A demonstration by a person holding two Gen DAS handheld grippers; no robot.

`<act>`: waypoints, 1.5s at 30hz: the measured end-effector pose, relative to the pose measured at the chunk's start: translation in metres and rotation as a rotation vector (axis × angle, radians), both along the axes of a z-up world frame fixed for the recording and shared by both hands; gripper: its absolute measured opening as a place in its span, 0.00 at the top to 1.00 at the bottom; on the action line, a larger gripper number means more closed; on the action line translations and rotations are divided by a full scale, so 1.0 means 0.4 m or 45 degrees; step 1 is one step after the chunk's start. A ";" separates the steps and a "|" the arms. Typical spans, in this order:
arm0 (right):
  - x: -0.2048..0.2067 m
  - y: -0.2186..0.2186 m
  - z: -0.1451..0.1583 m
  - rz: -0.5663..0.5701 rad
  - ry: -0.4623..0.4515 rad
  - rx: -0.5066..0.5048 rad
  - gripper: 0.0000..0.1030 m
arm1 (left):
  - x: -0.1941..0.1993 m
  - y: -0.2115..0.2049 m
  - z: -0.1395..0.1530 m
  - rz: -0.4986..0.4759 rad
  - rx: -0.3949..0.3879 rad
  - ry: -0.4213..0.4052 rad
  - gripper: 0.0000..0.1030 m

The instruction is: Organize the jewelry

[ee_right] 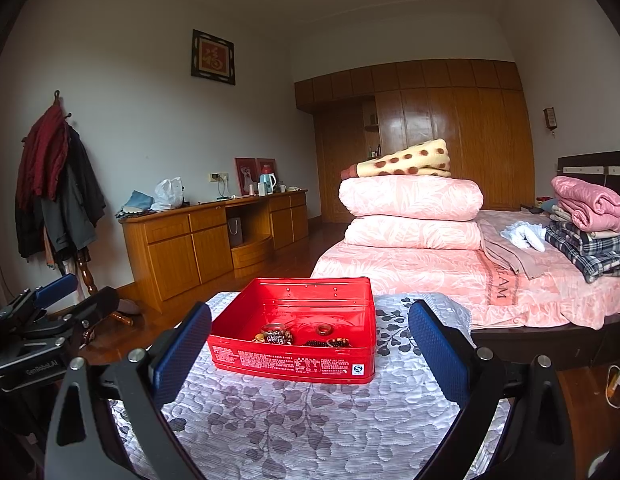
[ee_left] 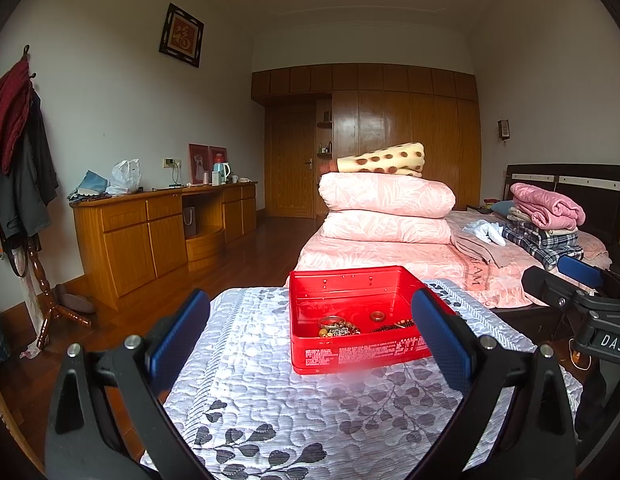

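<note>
both claws — left claw (ee_left: 310, 344) and right claw (ee_right: 310, 346) — hang spread and empty; jewelry (ee_right: 306, 336) lies heaped in the red tin (ee_right: 294, 364) — sorted or awaiting sorting, unclear.

A home bedroom: bed (ee_right: 429, 272) with folded quilts (ee_right: 409, 212), wooden wardrobe (ee_right: 449, 140).

Quilted cloth (ee_right: 294, 420) before the red tin (ee_right: 294, 364) lies bare; its walls seemingly fence the jewelry (ee_right: 278, 336)
</note>
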State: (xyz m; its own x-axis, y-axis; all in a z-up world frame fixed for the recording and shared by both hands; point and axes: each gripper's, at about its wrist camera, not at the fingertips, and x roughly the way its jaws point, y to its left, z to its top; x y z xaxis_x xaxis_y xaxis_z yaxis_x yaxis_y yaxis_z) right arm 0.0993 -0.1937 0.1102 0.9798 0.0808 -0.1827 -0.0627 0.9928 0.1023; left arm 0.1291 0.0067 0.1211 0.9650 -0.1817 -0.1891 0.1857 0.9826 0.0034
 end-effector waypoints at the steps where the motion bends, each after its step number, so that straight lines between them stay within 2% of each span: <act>1: 0.000 0.000 0.000 0.000 0.000 0.000 0.06 | 0.000 0.000 0.000 0.000 0.001 0.000 0.05; 45: 0.008 0.000 0.000 0.004 0.008 -0.006 0.06 | 0.001 0.001 -0.005 -0.006 -0.007 0.021 0.05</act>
